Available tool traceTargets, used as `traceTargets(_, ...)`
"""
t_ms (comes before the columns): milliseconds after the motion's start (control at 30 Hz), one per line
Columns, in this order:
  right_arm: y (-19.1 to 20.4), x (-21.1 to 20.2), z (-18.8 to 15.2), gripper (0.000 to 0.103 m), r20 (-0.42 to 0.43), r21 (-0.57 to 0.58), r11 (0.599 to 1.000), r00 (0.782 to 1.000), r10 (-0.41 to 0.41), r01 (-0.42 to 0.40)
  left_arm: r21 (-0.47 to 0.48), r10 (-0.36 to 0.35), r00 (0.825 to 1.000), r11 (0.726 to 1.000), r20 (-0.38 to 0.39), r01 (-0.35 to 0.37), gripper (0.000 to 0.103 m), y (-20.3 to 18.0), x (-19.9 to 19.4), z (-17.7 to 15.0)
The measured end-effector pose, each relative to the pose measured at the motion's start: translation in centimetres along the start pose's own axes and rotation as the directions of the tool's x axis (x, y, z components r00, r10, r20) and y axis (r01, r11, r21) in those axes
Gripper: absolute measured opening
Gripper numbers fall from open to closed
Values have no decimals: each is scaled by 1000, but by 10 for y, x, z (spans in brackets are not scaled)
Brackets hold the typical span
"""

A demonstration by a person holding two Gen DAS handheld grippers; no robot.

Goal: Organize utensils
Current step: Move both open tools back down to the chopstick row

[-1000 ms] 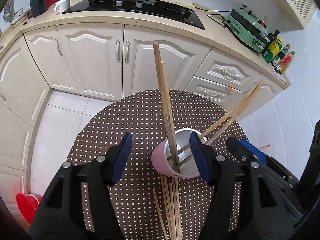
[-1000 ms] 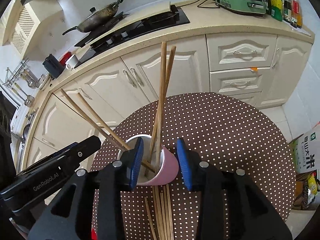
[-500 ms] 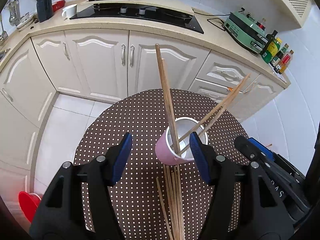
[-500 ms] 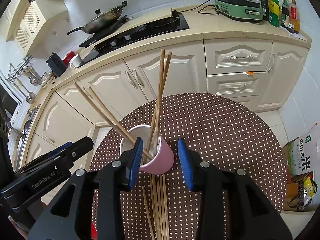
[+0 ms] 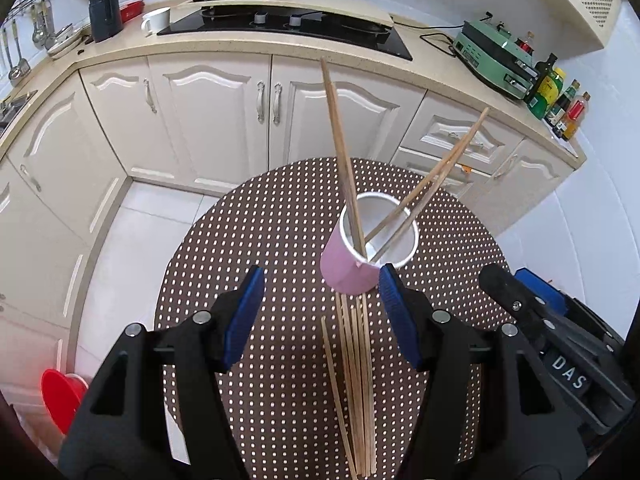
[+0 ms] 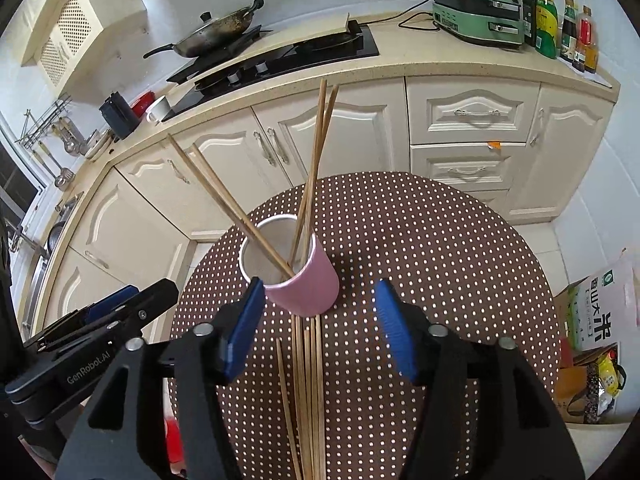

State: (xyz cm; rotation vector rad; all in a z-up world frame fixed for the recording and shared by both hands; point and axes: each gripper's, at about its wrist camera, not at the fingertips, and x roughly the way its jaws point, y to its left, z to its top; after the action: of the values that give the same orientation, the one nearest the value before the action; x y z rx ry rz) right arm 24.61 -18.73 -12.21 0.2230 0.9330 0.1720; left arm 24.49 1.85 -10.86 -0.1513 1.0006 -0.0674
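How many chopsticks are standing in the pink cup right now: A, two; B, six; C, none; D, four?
D: the pink cup holds four chopsticks, one pair upright and one pair leaning out over the rim; the rest lie flat on the table.

A wok (image 6: 218, 32) sits on the black hob (image 6: 280, 60), beside a green appliance (image 6: 478, 20) and bottles (image 6: 560, 24).

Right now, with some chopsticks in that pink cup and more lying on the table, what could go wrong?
1. The pink cup could tip: four long chopsticks lean far out over its rim.
2. The right tongs, which have just been opening and hold nothing, could knock the cup if they swing near it.
3. The loose chopsticks lie tightly bunched, so picking just one may be fiddly.
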Motion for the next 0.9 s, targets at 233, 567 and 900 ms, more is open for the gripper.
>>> traceTargets(233, -4, 3, -16, 76, -44, -4, 1000, 999, -12, 12, -6, 30, 999, 1000, -28, -30, 62, 4, 1, -22)
traceTargets(567, -18, 30, -43, 77, -161, -3, 998, 985, -56, 56, -27, 71, 992, 997, -107, -74, 63, 17, 18, -53)
traceTargets(900, -31, 69, -70, 78, -289, -5, 994, 951, -109, 112, -24, 112, 970, 993, -214, -120, 63, 23, 47, -78)
